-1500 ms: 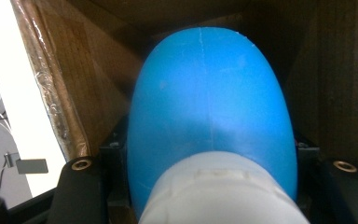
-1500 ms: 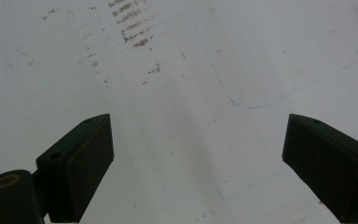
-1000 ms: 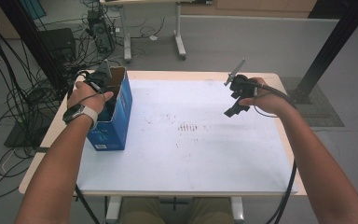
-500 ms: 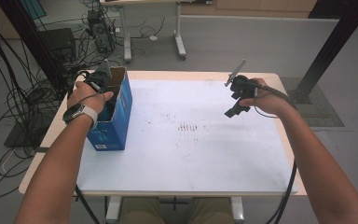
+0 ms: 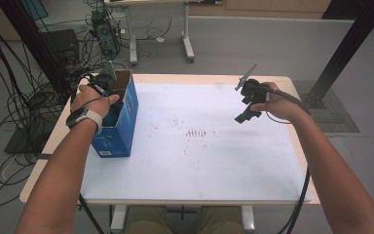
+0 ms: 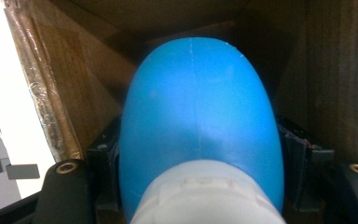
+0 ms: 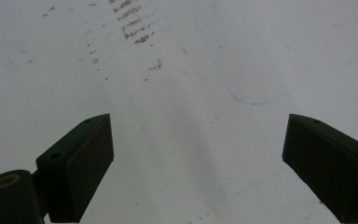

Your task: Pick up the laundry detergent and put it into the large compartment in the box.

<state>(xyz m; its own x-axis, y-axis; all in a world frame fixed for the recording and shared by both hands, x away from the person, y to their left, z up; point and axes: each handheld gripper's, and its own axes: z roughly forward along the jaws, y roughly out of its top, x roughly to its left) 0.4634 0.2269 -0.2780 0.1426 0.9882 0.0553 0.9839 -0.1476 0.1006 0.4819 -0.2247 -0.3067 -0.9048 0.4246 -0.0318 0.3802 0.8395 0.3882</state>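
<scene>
White-topped table (image 5: 199, 165) with a wood edge, faintly stained at its middle, on a grey floor (image 5: 253, 48). Behind it stands a second table's white legs (image 5: 187, 36). Black cables (image 5: 24, 97) lie tangled at left; a dark post (image 5: 343, 48) rises at right.

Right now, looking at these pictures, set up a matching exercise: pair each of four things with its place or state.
Things:
1. left gripper
2. right gripper
3. blue box
4. blue rounded object

Places or states:
A. stands at the table's left edge, top open
B. jaws wide apart above the bare white tabletop
C. inside the cardboard-lined box, clamped between two jaws
D. reaching down into the box, shut on something

Pairs: 1-D, 2-B, 3-A, 4-C
</scene>
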